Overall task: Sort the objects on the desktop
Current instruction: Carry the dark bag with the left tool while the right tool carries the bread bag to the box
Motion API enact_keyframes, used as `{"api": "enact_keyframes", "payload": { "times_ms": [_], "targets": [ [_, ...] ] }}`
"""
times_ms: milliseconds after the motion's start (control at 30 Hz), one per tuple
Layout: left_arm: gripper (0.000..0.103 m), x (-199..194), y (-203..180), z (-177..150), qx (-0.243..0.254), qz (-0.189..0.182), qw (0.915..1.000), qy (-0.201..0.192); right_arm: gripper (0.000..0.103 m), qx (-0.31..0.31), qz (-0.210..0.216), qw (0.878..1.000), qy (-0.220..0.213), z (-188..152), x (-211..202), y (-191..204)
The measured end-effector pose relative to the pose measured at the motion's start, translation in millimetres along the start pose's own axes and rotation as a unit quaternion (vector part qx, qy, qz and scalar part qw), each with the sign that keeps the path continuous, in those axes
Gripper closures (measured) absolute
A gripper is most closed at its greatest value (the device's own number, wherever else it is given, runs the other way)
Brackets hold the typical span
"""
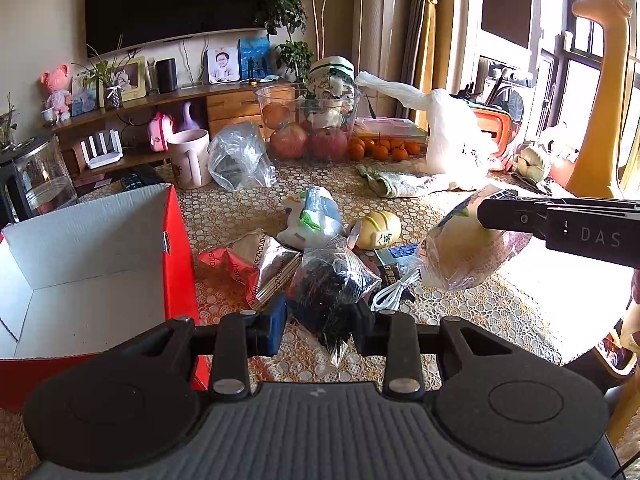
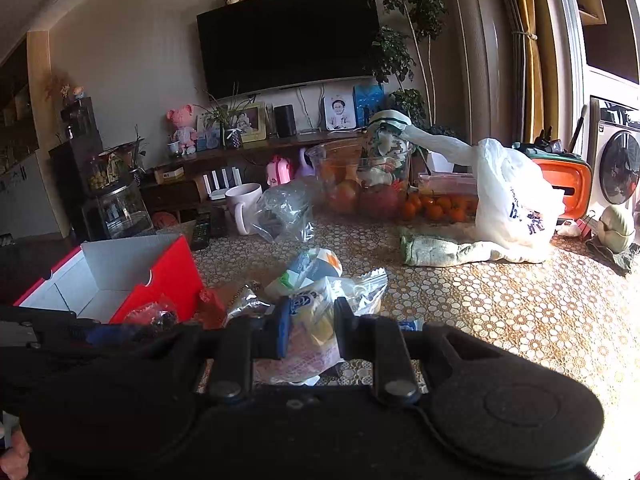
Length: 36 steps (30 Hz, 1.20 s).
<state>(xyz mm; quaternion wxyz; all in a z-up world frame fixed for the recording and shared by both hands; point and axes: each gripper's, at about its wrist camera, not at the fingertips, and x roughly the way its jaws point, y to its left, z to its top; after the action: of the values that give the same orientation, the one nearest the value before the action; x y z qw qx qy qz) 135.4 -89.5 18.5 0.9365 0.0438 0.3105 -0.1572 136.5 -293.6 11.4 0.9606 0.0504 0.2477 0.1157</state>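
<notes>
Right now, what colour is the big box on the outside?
Red outside, white inside. The left wrist view shows it best.

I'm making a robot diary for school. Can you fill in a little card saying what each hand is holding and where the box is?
left gripper: fingers shut on a clear plastic bag of dark contents
right gripper: fingers shut on a clear bag of pale bread
box: open red cardboard box with white inside, on the left
table: patterned circle tablecloth, more snack packets lying loose

Glossy crinkled plastic bags; matt cardboard box; lace-patterned tablecloth.
</notes>
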Motion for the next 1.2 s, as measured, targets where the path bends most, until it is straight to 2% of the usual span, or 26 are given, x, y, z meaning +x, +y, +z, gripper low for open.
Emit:
{"api": "enact_keyframes", "payload": {
  "times_ms": [400,733,1200],
  "targets": [
    [0.071,-35.9,61.6,3.8,-0.015,0.041,0.9990,-0.008,0.081,-0.048,0.074,0.996,-0.019,37.1,15.2,69.7],
    [0.071,-44.9,126.8,3.7,-0.024,0.091,0.9956,0.001,0.081,-0.084,0.122,0.989,-0.019,52.7,42.9,130.9],
    [0.071,-18.3,202.6,4.7,-0.016,0.116,0.9911,0.063,0.081,-0.119,0.146,0.982,0.027,46.6,98.8,186.0]
  ]
}}
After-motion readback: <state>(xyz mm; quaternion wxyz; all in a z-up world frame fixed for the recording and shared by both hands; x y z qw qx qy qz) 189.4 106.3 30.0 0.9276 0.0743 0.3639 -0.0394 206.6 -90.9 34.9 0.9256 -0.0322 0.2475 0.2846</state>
